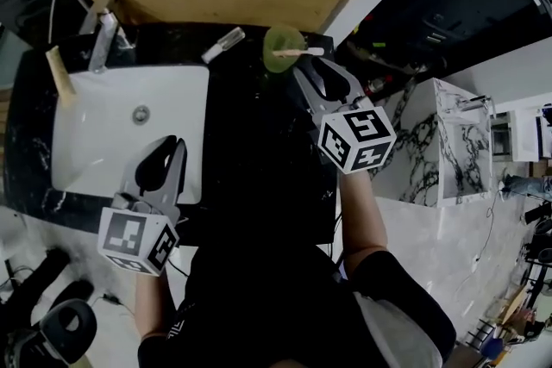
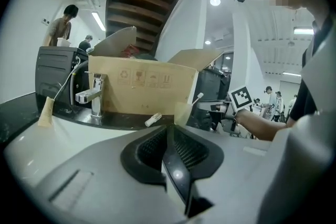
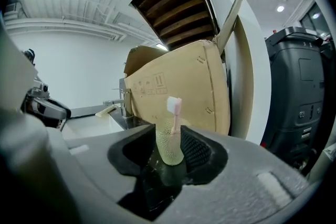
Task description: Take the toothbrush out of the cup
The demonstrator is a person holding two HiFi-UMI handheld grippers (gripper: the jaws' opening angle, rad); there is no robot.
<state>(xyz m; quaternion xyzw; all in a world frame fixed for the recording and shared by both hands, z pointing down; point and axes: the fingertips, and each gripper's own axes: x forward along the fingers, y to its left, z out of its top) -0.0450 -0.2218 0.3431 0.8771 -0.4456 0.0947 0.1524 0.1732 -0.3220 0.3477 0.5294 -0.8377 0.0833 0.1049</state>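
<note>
Toothbrush point(image 3: 175, 108) handle blurs inside cup point(image 3: 169, 150) between right gripper's point(image 1: 324, 75) spread jaws; left gripper point(image 2: 169, 136) closed, empty.

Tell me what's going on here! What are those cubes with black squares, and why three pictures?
A person holds two pinching tools, called grippers; the marked cubes are part of them. One picture comes from a camera on the person's head, looking down. The others come from a camera on each gripper. On the black counter are a white sink and a green cup with a toothbrush in it. The right gripper is open, pointing at the cup. The left gripper is shut and empty.
</note>
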